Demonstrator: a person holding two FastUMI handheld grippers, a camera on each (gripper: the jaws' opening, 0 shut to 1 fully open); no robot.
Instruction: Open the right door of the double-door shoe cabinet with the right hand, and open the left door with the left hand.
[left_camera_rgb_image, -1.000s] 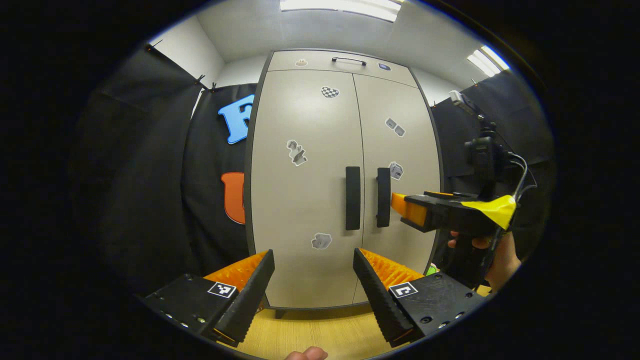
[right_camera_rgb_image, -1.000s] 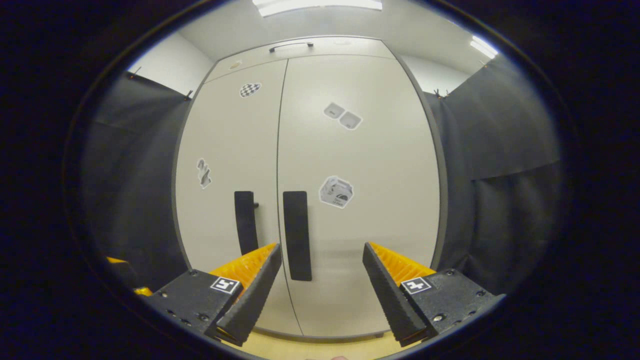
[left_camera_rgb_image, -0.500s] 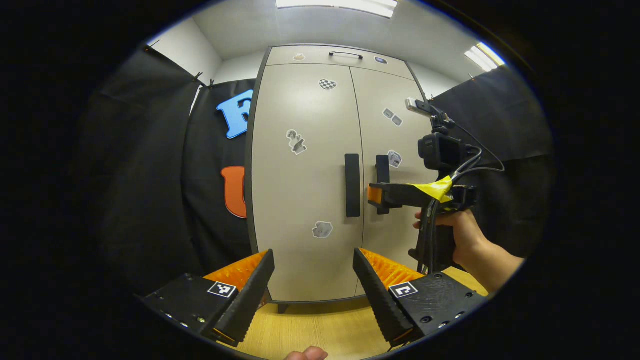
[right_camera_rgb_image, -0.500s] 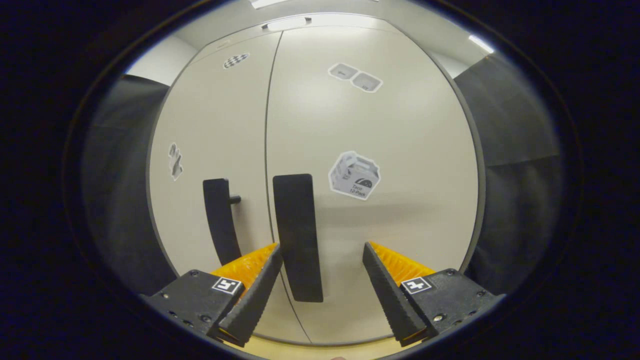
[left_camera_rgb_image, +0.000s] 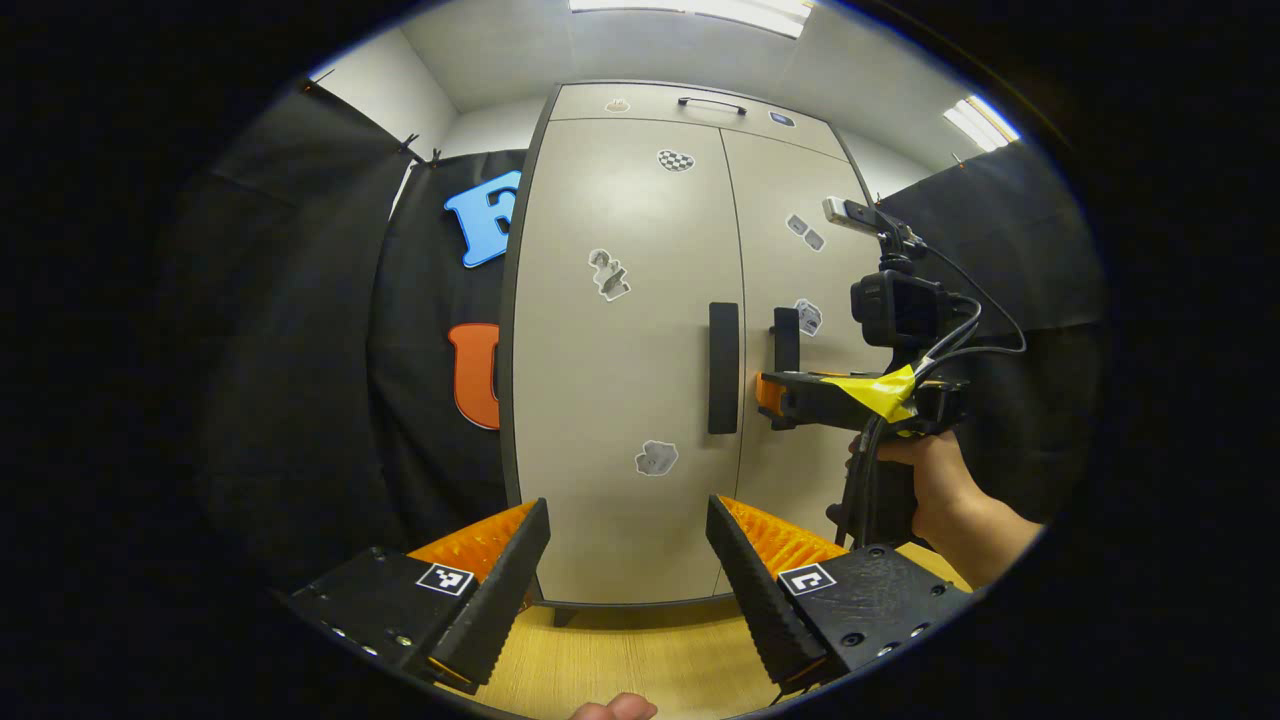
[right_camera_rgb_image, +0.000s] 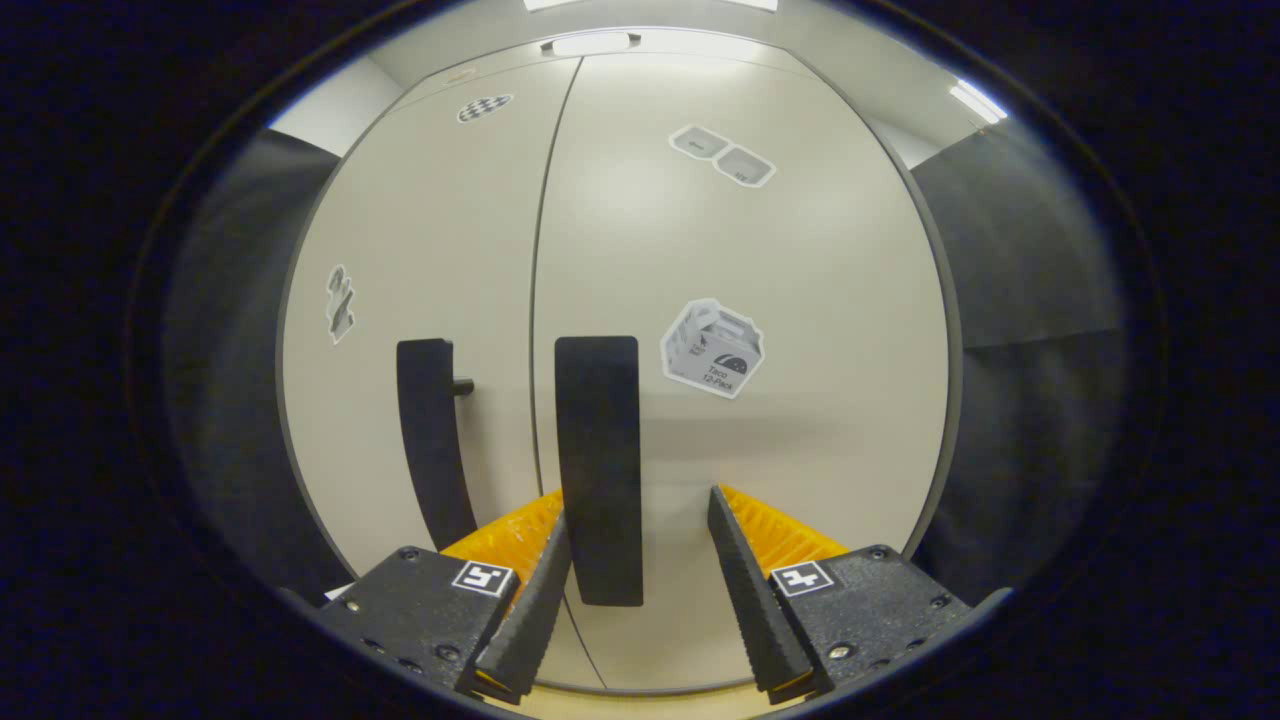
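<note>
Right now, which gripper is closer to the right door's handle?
Right. The right gripper has the right door's handle between its open fingers; the left gripper hangs back from the cabinet.

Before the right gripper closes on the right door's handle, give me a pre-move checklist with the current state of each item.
1. Right gripper open: ok.
2. Right door handle between its fingers: ok, though nearer the left finger than the right.
3. Fingers reach behind the handle: cannot tell.
4. Both shoe cabinet doors shut, right door and left door: ok.
5. Left gripper open and back from the left door handle: ok.
6. Hand gripping the right gripper's grip: ok.
</note>
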